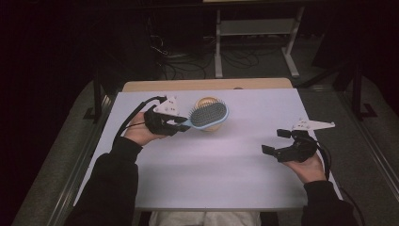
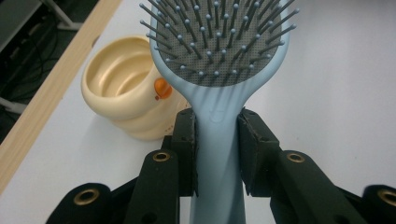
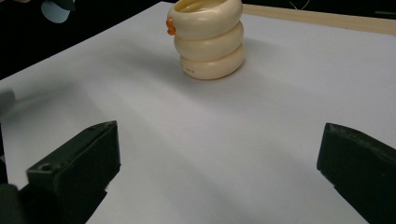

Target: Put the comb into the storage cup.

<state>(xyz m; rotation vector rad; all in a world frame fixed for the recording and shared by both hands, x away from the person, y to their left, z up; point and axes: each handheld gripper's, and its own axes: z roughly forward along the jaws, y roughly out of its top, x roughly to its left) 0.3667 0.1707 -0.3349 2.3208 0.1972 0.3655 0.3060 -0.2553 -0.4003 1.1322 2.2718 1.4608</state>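
Note:
A light blue hairbrush (image 1: pixel 208 116) with a grey bristle pad is held above the table, its head over a cream ribbed cup (image 1: pixel 209 102). My left gripper (image 1: pixel 181 123) is shut on the brush's handle (image 2: pixel 218 140), bristles facing up. The cup (image 2: pixel 125 91) stands upright just behind and left of the brush head, with a small orange mark on its side. The cup (image 3: pixel 208 39) also stands far ahead in the right gripper view. My right gripper (image 1: pixel 275 142) hovers open at the table's right, nothing between its jaws.
A white sheet (image 1: pixel 211 160) covers the table, whose wooden edge (image 1: pixel 207 84) runs along the far side. Beyond it on the dark floor stand a metal frame (image 1: pixel 256 42) and cables.

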